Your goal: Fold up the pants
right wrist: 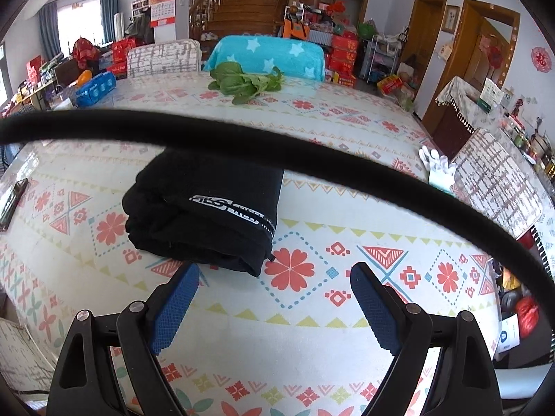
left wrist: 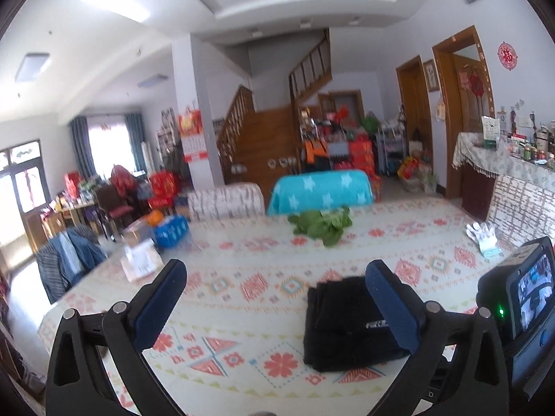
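Left wrist view: the pants [left wrist: 347,326] are shown as a compact black bundle, already folded, lying flat on the patterned tablecloth [left wrist: 242,312]; the left gripper [left wrist: 275,274] is held above the cloth with its jaws spread wide and nothing between them, one blue pad overlapping the right part of the bundle in the picture, though contact cannot be confirmed. Beyond the pants, a bunch of leafy greens [left wrist: 321,225] is seen toward the far edge of the table, and a pair of white gloves [left wrist: 482,237] to the far right of the pants. Right wrist view: the pants [right wrist: 204,211] are seen just beyond the right gripper [right wrist: 275,279], whose jaws are likewise wide apart and empty; a white logo strip marks the top layer, and a small tab hangs at the near corner of the bundle. A black cable [right wrist: 277,152] is seen crossing the view in front of the pants, and a phone [right wrist: 12,204] lies well to the left of them. The fold is judged essentially complete. Risk is judged to come from the loose cable, which could drag across the bundle and open its top layer, and from an open finger catching the near edge if either gripper is drawn back low.
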Demonstrator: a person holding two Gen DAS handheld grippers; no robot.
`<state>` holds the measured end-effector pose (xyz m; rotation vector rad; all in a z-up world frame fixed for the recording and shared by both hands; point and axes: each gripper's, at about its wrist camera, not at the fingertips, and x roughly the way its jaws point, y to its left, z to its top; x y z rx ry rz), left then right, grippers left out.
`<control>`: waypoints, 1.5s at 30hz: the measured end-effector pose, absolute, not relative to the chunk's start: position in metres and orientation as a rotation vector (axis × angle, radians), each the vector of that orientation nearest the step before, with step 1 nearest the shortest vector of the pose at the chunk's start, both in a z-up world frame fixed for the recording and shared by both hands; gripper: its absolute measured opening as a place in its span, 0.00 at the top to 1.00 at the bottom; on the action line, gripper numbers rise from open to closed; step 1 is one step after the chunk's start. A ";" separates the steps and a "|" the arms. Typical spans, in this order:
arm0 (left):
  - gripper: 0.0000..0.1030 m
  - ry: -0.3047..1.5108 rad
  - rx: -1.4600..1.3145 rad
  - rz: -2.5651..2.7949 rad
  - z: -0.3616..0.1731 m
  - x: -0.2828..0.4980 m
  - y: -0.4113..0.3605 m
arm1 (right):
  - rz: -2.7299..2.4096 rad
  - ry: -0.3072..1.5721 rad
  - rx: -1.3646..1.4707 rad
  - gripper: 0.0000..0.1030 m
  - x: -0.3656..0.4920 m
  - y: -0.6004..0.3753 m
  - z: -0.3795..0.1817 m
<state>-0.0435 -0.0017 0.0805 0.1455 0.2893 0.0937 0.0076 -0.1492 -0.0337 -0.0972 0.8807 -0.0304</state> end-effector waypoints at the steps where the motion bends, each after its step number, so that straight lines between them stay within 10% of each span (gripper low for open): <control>1: 0.00 0.273 0.147 0.106 0.083 -0.046 -0.002 | -0.032 0.874 -0.091 0.11 0.006 -0.150 -0.033; 45: 0.00 0.955 -0.004 -0.061 -0.047 0.060 0.012 | -0.029 0.957 -0.064 0.11 0.044 -0.142 -0.066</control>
